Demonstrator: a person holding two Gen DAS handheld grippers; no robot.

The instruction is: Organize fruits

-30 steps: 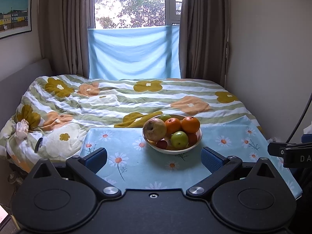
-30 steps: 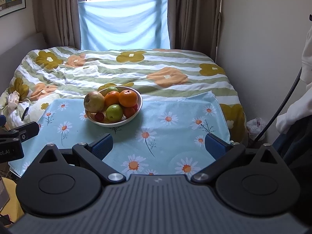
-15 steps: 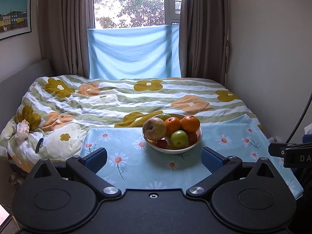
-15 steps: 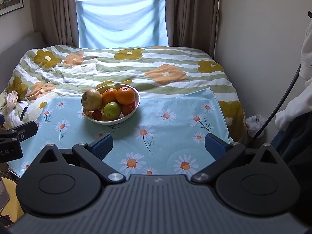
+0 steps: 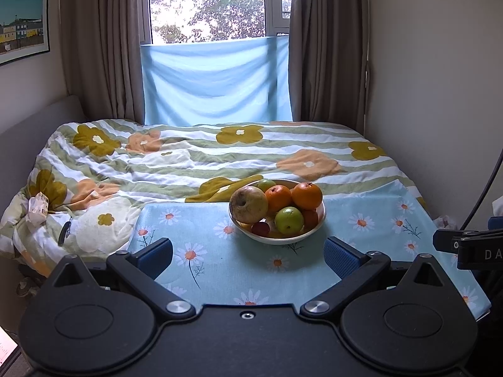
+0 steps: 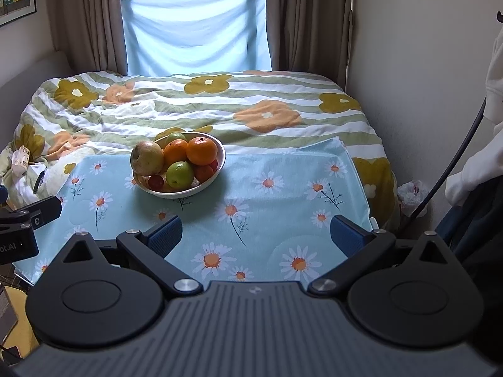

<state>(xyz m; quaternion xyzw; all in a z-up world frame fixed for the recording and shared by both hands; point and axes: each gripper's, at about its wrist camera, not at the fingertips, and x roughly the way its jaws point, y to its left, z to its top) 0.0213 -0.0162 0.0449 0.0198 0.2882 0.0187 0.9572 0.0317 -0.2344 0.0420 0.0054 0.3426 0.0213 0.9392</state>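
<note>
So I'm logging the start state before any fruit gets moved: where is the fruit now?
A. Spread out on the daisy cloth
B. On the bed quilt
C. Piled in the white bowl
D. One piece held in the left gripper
C: the fruit sits piled in the white bowl, and both the left gripper and right gripper are open and empty.

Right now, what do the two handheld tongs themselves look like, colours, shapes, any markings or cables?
Both are matte black with two round discs, silver pivot screws and angled link arms ending in blue textured pads. The left tongs have a smooth black body; the right tongs have a ribbed grey one. Each view catches the other unit's black mount with white lettering, partly cut off. A black cable runs beside a white sleeve.
</note>
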